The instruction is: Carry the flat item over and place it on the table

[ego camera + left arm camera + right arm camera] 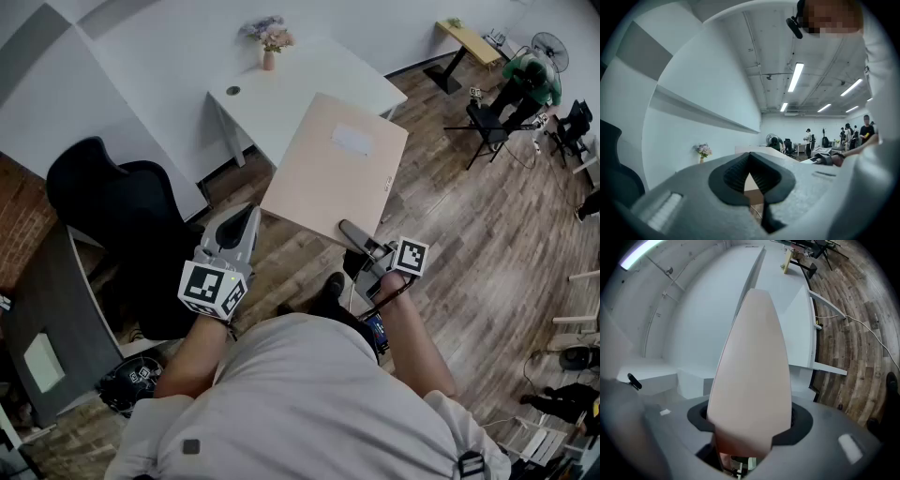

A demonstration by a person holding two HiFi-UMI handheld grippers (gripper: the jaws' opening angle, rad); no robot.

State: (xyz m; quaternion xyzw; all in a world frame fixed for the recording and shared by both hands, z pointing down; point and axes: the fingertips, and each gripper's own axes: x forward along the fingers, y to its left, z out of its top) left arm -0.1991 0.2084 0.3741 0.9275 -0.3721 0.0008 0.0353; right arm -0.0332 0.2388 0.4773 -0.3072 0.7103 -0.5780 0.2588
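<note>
Hanging mid-air at the head view's centre, the flat item (333,173), a beige sheet w/ a white label (352,141), sat tilted over the wood floor (469,216). Its far corner overlapped the white table (281,89) toward 12 o'clock; whether it touched the top couldn't be told, prob. not. The right gripper (354,232) pinched the sheet's near edge at approx. 5 o'clock, jaws clamped on it w/ the sheet running straight out between them. The left gripper (246,217) was at 8 o'clock of the sheet, just beside its near-left corner but apart, jaws together, nothing in them. A vase of flowers (269,42) stood on the table's far edge at 11 o'clock. A black chair (112,202) was at 9 o'clock, and a person in green (530,80) at 2 o'clock.
</note>
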